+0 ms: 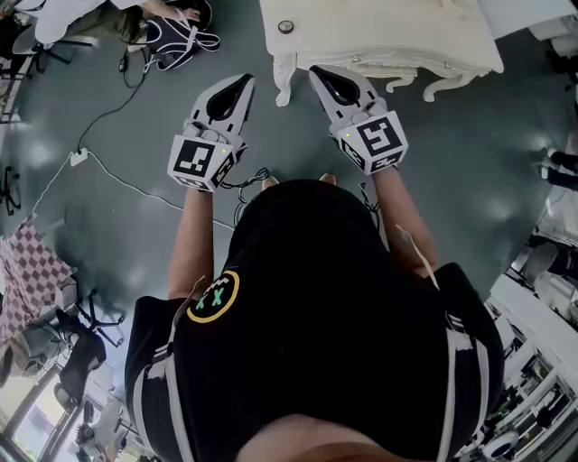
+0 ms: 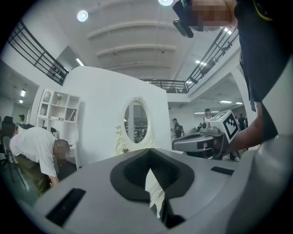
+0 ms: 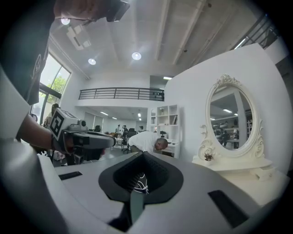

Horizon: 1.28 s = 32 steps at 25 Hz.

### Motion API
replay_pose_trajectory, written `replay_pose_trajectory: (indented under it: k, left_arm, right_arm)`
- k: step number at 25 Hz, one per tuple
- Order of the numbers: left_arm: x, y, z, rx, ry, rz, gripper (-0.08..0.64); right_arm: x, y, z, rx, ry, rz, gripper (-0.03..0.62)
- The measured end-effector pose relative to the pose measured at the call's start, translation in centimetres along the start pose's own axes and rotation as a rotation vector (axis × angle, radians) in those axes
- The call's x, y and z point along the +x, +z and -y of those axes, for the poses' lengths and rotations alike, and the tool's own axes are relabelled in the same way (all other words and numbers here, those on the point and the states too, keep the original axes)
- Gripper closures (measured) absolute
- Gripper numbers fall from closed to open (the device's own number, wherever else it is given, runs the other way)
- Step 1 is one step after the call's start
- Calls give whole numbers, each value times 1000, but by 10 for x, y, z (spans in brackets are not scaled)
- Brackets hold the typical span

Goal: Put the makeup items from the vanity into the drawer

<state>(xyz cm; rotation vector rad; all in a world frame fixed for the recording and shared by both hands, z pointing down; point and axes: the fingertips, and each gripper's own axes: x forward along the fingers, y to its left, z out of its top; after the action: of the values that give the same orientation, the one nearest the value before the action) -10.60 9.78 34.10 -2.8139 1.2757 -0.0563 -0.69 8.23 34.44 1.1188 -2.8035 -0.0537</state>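
Grey plastic fingers on both grippers are pressed together with nothing pinched. The left gripper [image 1: 246, 81] and right gripper [image 1: 318, 72] are held level ahead of the person's black shirt [image 1: 316, 298]. Their tips are near the front corner of the vanity desk [image 1: 379, 32], not touching it.

My read of the step: approach only, no pick begun.

- **Doing it well:** step closer, spread the fingers before reaching, and come over the desk top from the front. Take one item at a time.
- **Task's thing:** a small round thing [image 1: 285, 26] sits on the desk top near its left edge. It may be a makeup item, but it is too small to be sure. No other items can be made out.
- **Drawer:** it is not clearly seen and is probably shut in the front face, so one gripper likely has to pull it open first.

Edges and room:

- The curled leg [image 1: 284, 81] stands between the two grippers' tips, so keep them clear of it.
- The grey floor [image 1: 108, 108] to the left is open, with a cable [image 1: 117, 180] trailing across it.
- The oval mirror [image 3: 233, 121] stands at the back of the desk, so don't overreach.
- A bent-over person [image 3: 146, 139] is well apart, beyond the desk's left side.
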Motion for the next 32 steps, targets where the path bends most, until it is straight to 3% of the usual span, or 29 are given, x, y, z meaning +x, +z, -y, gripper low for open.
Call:
replay_pose_trajectory:
  k: [7,9,12,17,25,32]
  left_arm:
    - [2,1,1,2,-4,1,540]
    - [2,1,2,1,-5,1,540]
    - [3,0,1,1,-7,0,540]
    - [8,1,3,0,-9,-3,540]
    - [14,-3,5,-3,-8,-12,540]
    - [15,-4,5,-1,-7,-19,540]
  right_arm:
    - [1,-3,2,6,-5,-5,571]
    - [0,-3,2,9,-3,-3,545]
    - [1,-3,1,13,7,0,489]
    - [1,-2,5,28,28,1,341]
    - [5,-16,13,81,36,-34,5]
    - [7,-23,10,71,45,-58,-7]
